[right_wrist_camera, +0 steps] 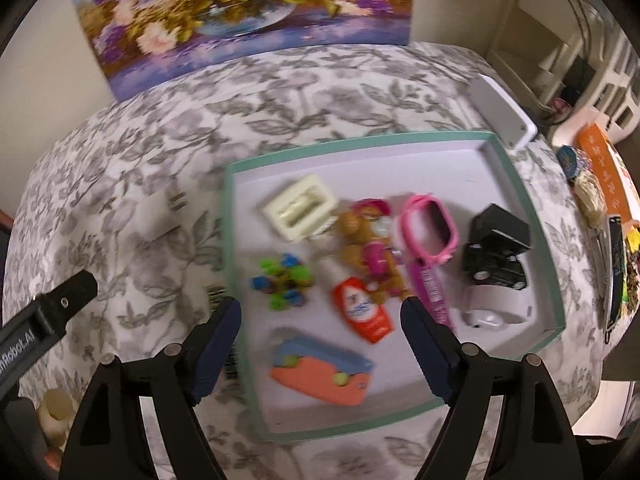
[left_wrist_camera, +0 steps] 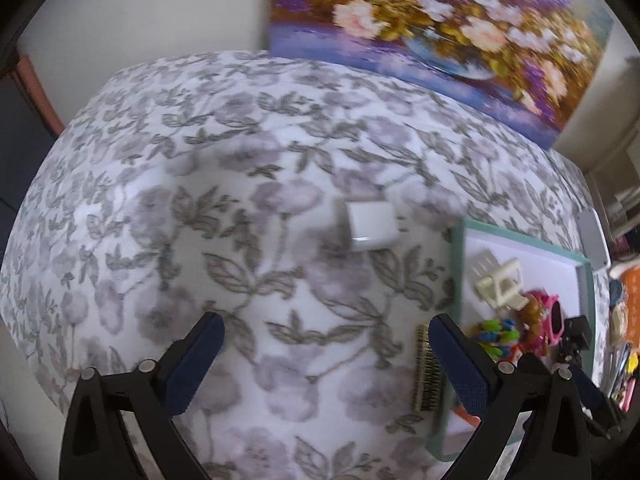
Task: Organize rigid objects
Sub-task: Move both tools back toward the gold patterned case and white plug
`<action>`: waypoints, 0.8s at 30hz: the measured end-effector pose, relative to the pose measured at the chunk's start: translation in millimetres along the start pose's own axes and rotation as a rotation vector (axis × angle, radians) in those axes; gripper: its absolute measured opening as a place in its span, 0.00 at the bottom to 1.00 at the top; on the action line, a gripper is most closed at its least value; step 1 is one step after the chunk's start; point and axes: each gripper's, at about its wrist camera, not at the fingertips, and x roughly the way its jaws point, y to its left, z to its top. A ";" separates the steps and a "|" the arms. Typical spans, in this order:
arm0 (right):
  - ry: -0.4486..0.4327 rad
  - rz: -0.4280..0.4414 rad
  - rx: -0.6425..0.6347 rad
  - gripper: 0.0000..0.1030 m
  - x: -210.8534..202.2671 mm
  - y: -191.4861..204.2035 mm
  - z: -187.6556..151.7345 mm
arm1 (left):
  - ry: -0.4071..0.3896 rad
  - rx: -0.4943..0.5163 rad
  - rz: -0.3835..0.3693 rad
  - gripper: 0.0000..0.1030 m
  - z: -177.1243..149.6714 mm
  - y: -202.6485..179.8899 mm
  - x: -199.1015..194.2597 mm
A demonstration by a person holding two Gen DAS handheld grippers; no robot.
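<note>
Most of the sorting looks done, as I judge it; the tray (right_wrist_camera: 516, 184) already holds a cream clip (right_wrist_camera: 298, 210), a toy figure (right_wrist_camera: 368, 248), a pink watch (right_wrist_camera: 430, 228), a black toy car (right_wrist_camera: 496, 248), a red-and-white tube (right_wrist_camera: 362, 308) and an orange-and-blue case (right_wrist_camera: 320, 368); what lies outside it on the counter (left_wrist_camera: 160, 160) is the white charger (left_wrist_camera: 372, 226), just beside the tray's left rim toward the far edge, and a small comb (left_wrist_camera: 428, 372) touching that rim nearer me.

My left gripper (left_wrist_camera: 326, 360) hangs spread and empty over bare cloth, the charger ahead of it; my right gripper (right_wrist_camera: 322, 338) is likewise spread and empty above the tray's near part.

Next, I think, the left gripper must go forward and right, straddle the charger's flat sides, close and carry it over the rim; the comb lies low and thin, so it will want a careful pinch.

Writing: the tube's label is too blurred to read; on the left gripper's body, seen from the right wrist, I make out letters like "nRobot.AI".
</note>
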 end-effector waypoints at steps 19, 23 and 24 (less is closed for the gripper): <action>0.056 0.095 -0.091 0.80 15.0 76.6 -18.9 | 0.038 -0.166 0.034 1.00 4.6 92.0 14.6; 0.071 0.112 -0.094 0.80 22.7 76.5 -19.7 | 0.039 -0.164 0.042 1.00 5.2 95.7 15.2; 0.077 0.121 -0.089 0.80 25.1 75.3 -19.7 | 0.041 -0.159 0.043 1.00 5.0 95.4 16.0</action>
